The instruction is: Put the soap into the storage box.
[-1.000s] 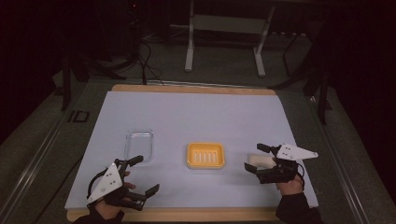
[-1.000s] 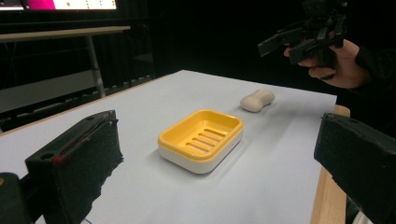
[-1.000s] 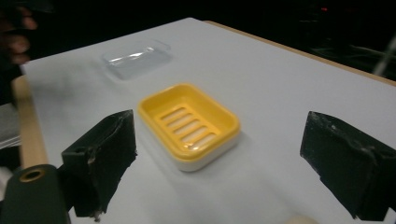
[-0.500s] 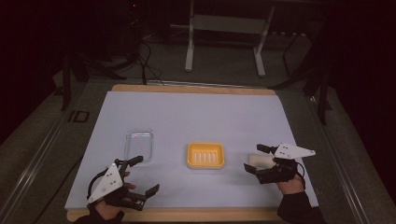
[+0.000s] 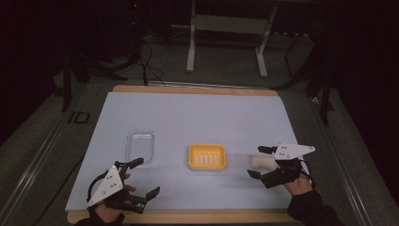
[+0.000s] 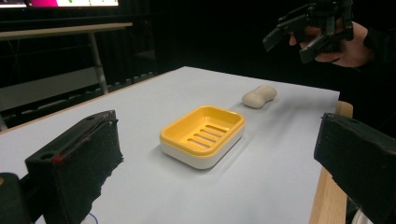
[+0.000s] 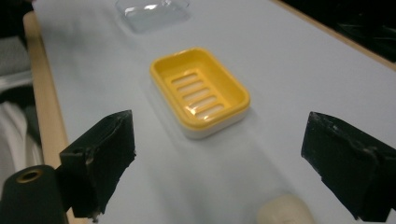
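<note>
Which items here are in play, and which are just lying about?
In play: soap bar, under the open right gripper; yellow soap dish, empty; clear lid beside it; open left gripper, holding nothing.
Lying about: metal stand and floor cables beyond the table.

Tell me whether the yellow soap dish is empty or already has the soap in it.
Empty. The yellow soap dish shows only its bare slotted tray; the soap bar lies on the table beside it, under the open right gripper.

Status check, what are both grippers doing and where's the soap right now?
Left gripper open, empty. Right gripper open, jaws either side of the soap bar, not closed on it. Yellow soap dish empty, mid-table. Path between soap and dish clear.
</note>
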`<state>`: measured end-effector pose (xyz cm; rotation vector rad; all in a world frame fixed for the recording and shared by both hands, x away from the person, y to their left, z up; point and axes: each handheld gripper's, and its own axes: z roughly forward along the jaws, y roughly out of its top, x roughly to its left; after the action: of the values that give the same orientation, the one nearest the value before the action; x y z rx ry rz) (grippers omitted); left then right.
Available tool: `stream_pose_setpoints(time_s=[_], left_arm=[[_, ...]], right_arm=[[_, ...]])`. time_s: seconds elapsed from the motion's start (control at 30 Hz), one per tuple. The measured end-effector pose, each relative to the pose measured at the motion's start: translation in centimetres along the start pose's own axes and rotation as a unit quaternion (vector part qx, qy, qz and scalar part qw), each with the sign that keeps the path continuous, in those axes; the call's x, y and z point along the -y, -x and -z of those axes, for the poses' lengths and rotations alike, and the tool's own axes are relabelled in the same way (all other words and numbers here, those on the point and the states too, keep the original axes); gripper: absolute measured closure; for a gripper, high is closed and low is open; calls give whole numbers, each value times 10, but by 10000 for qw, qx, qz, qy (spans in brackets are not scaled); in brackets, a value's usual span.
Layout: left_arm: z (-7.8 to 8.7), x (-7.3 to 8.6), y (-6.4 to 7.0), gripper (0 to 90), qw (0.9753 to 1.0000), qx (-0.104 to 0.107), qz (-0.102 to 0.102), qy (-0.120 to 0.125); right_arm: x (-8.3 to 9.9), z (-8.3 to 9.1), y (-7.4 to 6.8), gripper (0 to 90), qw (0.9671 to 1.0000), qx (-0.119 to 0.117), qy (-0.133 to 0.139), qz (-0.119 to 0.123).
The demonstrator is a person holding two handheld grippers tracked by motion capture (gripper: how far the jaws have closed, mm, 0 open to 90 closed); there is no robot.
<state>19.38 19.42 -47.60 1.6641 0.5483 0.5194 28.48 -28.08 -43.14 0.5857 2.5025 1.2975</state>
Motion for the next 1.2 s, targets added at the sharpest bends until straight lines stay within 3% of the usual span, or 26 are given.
stream_pose_setpoints(time_s=[0.03, 0.07, 0.13, 0.27, 0.4, 0.43, 0.57, 0.8, 1.03, 1.1, 1.2], left_arm=[[0, 0, 0, 8, 10000, -7, 6, -3], [0, 0, 0, 7, 10000, -5, 6, -8], [-1, 0, -1, 8, 10000, -4, -2, -26], [-1, 0, 0, 8, 10000, -2, -4, -43], [0, 0, -1, 7, 10000, 18, 48, -18], [0, 0, -1, 7, 10000, 15, 52, -16], [-1, 1, -2, 8, 10000, 11, 46, -46], [-1, 1, -2, 7, 10000, 37, 81, -29], [-2, 1, -1, 7, 10000, 47, 45, -67], [-2, 1, -1, 8, 9999, 58, 48, -70], [-2, 1, -2, 7, 9999, 82, 67, -70]], right_arm=[[-1, -1, 1, 94, 9998, -171, -125, -14], [-2, -1, 1, 94, 9997, -127, -199, 57], [-3, -2, 2, 94, 9988, -281, -394, 120], [-6, -2, 4, 97, 9966, -372, -687, 252], [-8, -2, 7, 97, 9916, -582, -1114, 304], [-9, -2, 7, 97, 9908, -528, -1182, 390], [-11, 0, 10, 96, 9869, -739, -1397, 311], [-13, -7, 13, 96, 9716, -937, -2136, 396], [-16, -11, 14, 96, 9639, -971, -2447, 404], [-15, -13, 14, 97, 9595, -1007, -2598, 415], [-14, -16, 15, 97, 9496, -1107, -2901, 430]])
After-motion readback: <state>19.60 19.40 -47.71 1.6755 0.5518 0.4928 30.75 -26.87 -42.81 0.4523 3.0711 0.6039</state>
